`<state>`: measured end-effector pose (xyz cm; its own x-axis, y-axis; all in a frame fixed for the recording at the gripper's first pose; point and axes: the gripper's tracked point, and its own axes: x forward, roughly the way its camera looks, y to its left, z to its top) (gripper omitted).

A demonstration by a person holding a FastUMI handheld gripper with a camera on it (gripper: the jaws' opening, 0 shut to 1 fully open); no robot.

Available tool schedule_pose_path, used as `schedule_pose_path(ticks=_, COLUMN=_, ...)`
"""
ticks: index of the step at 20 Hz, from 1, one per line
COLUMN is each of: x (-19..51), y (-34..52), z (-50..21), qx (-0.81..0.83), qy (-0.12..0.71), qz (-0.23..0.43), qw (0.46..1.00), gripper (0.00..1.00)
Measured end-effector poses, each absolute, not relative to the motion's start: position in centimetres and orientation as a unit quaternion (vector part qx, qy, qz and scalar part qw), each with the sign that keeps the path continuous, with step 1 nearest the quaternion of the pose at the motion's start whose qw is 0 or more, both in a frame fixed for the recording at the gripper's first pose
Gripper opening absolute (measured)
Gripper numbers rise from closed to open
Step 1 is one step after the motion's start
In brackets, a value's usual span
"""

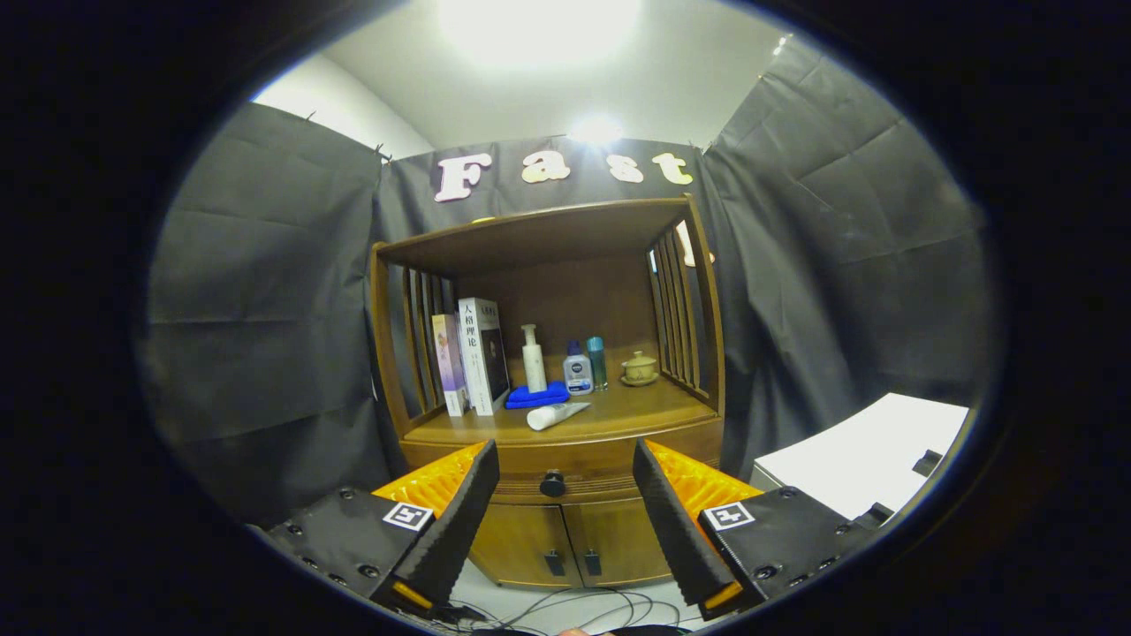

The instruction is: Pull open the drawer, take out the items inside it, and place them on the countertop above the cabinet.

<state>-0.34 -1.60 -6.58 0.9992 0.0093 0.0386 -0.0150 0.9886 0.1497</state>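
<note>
A wooden cabinet (548, 353) stands ahead against the booth wall. Its drawer (565, 473) is closed, with a round dark knob (552, 483) in the middle of its front. The knob sits beyond my fingers, in line with the gap between them. My gripper (565, 459) is open, with nothing between its fingers. The countertop (618, 411) above the drawer carries a white tube (557, 415) lying on its side, a folded blue cloth (537, 395), a white pump bottle (534, 358), a small blue-capped bottle (578, 369), a teal bottle (597, 362), a lidded cup (639, 367) and two books (473, 358).
Below the drawer are two cabinet doors (570, 539) with small dark handles. Cables (565, 609) lie on the pale floor in front of the cabinet. A white table (870, 459) stands to the right. Slatted wooden sides and a top shelf (539, 234) frame the countertop.
</note>
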Motion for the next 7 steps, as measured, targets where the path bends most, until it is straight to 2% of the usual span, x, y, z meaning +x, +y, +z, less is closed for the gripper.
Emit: schedule_pose_path(ticks=7, x=-0.75, y=-1.64, z=-7.53, qx=0.071, qy=-0.021, qz=0.021, qw=0.997, gripper=0.96)
